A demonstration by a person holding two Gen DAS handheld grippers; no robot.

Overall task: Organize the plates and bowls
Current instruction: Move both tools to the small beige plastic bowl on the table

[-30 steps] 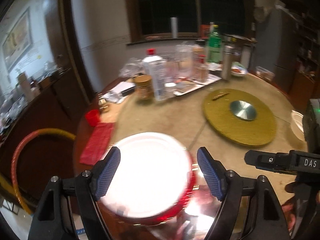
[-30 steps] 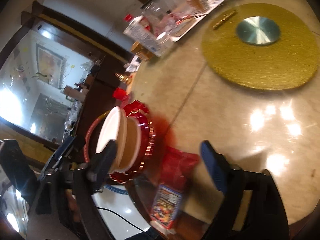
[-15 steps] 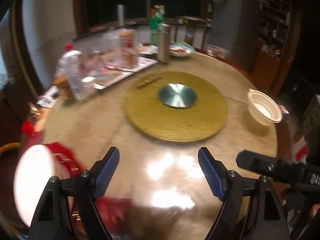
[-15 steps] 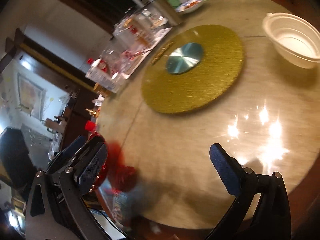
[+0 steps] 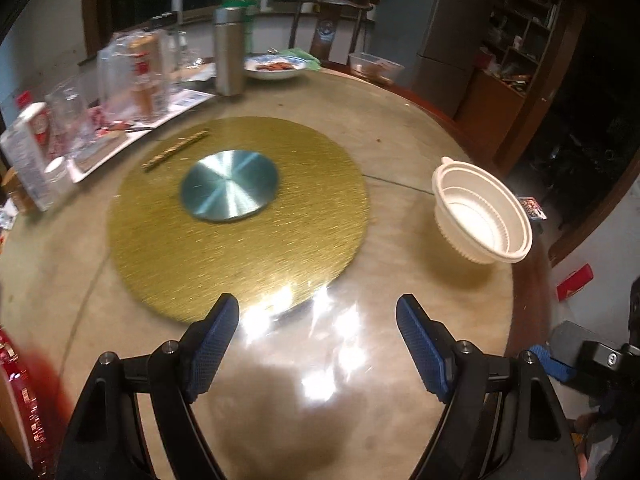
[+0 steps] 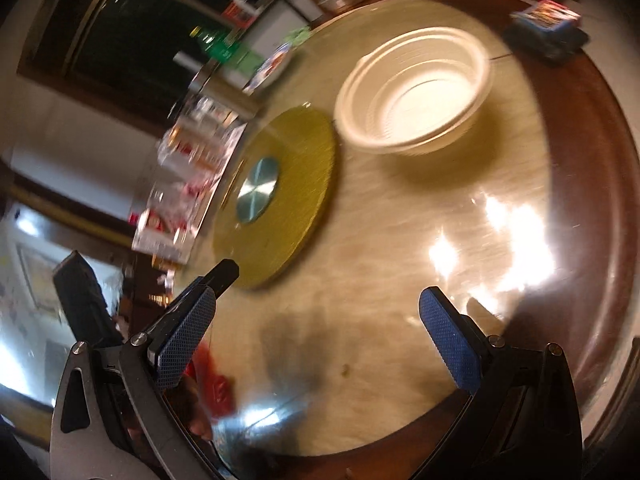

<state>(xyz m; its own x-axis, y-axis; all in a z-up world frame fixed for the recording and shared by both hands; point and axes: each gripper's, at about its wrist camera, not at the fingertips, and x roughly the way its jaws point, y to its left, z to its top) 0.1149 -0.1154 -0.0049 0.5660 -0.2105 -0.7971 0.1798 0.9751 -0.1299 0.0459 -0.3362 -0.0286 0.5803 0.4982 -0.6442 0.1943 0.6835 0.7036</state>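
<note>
Filling both views, a round marble-look table (image 5: 400, 128) with a dark red-brown rim gleams under bright ceiling-light glare. A gold lazy Susan (image 5: 240, 216) with a brushed steel hub (image 5: 229, 185) lies at its middle. A stack of white disposable bowls (image 5: 482, 216) stands upright near the table's edge, apart from the gold disc and well ahead of both tools. The left gripper (image 5: 318, 344) hangs over bare tabletop, its blue pads spread with nothing between them. The right gripper (image 6: 320, 344) is likewise spread wide and empty, with the bowls (image 6: 412, 88) ahead of it. Along the far side stand a steel flask (image 5: 229, 52), a green bottle (image 5: 238, 0), clear glasses on a white tray (image 5: 120, 144) and a dish of food (image 5: 276, 68). Dark windows, a wooden chair, a grey fridge and cluttered shelves ring the room.
</note>
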